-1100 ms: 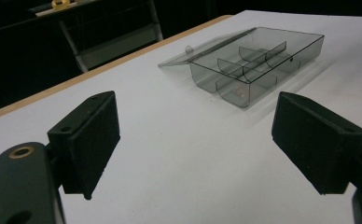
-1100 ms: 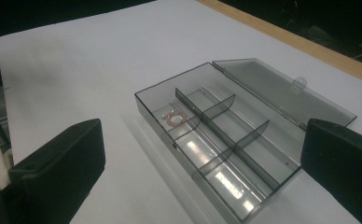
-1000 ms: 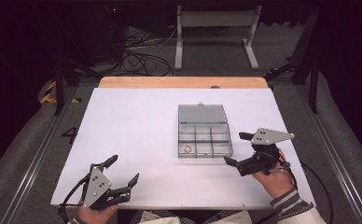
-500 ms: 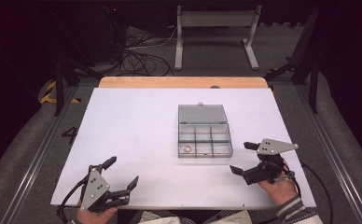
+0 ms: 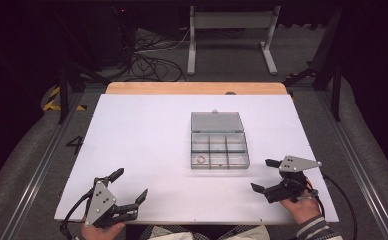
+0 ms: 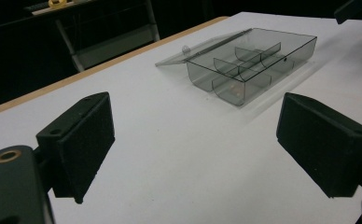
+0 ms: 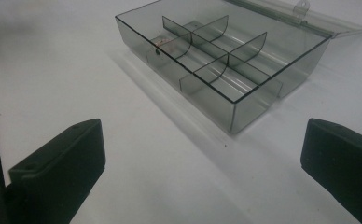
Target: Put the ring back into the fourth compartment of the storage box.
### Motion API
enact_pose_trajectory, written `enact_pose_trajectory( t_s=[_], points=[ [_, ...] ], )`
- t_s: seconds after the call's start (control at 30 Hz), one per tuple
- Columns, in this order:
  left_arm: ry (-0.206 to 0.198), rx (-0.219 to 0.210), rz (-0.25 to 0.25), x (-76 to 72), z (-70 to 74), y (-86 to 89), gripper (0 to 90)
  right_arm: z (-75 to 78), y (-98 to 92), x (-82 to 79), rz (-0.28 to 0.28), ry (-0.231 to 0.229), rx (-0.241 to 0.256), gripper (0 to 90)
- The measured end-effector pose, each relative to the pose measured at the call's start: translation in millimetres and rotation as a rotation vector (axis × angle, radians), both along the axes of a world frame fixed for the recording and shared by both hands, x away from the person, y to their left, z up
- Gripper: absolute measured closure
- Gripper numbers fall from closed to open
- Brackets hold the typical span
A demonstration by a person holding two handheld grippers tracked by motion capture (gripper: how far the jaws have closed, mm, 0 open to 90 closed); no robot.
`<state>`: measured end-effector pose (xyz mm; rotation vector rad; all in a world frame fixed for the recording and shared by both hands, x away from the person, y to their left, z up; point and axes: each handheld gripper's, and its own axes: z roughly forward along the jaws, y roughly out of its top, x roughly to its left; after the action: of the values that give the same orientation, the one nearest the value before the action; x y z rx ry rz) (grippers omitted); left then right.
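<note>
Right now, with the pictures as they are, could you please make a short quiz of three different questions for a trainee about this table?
1. True or false: the lid of the clear compartment box lies open, folded back away from the person.
2. Multiple choice: the small ring sits in which compartment, seen in the high view? A) near left B) far right C) near right
3. Fill in: the left gripper and the right gripper both have their jaws ____ and hold nothing.

Key: 1 true; 2 A; 3 open.
</note>
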<state>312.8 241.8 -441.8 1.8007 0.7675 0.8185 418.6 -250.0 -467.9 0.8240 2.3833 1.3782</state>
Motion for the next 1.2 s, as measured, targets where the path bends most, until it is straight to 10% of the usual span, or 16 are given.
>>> enact_pose_trajectory(
  t_s=[1.2],
  points=[
    [0.026, 0.005, 0.002, 3.9, -3.4, -0.6, 12.2, -15.2, -3.9, -6.3, -0.01, -0.012, -0.023, 0.3]
  ],
)
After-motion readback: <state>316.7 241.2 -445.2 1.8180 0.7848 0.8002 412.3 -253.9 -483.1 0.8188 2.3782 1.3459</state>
